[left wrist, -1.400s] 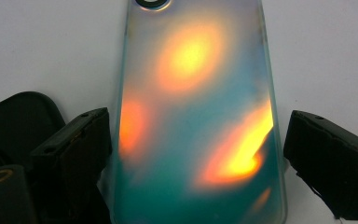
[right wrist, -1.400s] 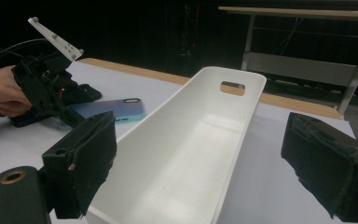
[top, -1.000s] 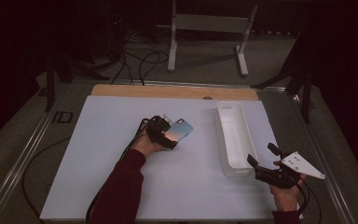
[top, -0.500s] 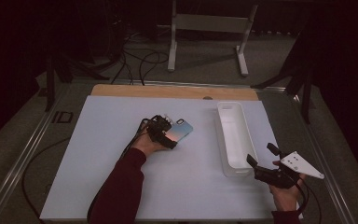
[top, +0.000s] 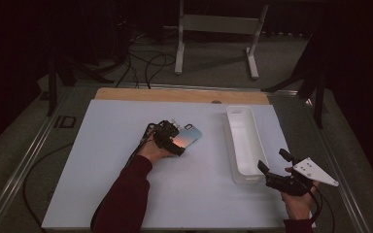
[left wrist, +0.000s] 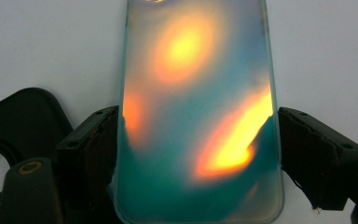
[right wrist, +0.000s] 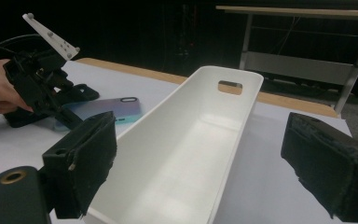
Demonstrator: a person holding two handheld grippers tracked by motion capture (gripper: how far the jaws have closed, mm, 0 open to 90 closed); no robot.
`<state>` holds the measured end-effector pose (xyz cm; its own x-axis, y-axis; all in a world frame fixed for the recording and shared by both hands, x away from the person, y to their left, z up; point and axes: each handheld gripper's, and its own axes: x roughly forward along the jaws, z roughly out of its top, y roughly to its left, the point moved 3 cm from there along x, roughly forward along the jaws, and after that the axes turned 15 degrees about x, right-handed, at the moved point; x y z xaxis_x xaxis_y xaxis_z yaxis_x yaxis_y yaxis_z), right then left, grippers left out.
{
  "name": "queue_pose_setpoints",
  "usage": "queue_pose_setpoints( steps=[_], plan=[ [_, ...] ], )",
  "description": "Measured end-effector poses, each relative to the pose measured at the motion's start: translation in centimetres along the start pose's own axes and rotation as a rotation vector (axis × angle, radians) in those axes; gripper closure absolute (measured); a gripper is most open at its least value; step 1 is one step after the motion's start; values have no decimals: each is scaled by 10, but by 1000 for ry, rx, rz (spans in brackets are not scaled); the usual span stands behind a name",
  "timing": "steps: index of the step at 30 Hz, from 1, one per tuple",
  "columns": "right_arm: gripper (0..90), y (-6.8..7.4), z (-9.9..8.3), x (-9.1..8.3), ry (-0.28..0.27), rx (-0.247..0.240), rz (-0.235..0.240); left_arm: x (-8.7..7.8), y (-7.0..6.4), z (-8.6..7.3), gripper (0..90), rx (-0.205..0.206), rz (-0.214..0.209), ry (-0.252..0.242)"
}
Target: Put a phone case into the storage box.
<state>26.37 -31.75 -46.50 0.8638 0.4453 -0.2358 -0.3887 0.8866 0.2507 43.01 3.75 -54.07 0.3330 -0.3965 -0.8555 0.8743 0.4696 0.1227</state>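
A phone case (top: pixel 189 135) with a teal and orange sheen lies flat on the white table mat (top: pixel 102 160), near the middle. My left gripper (top: pixel 174 141) holds its near end, with a jaw pressed against each long side of the phone case (left wrist: pixel 196 116). A long white tray (top: pixel 232 145) stands to the right, empty inside. At the tray's near end my right gripper (top: pixel 272 160) hovers open, its jaws spread wider than the tray (right wrist: pixel 168 112). The right gripper view shows the left gripper (right wrist: pixel 42 84) and the phone case (right wrist: pixel 107 109) farther off.
A wooden strip (top: pixel 175 95) runs along the mat's far edge. Metal rails (top: pixel 24 165) border the table. A white metal stand (top: pixel 213 29) and cables lie on the floor beyond. Bare mat spreads left and in front of the case.
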Motion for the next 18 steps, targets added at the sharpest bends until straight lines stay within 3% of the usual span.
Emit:
queue_pose_setpoints(
  steps=[10, 18],
  plan=[
    [101, 1, 1, 1, 4, -1, 1, -20, -1, 6, 174, 1, 27, -55],
    [101, 3, 3, 3, 18, 3, 4, -45, -4, 11, 174, 14, 66, -112]
  ],
)
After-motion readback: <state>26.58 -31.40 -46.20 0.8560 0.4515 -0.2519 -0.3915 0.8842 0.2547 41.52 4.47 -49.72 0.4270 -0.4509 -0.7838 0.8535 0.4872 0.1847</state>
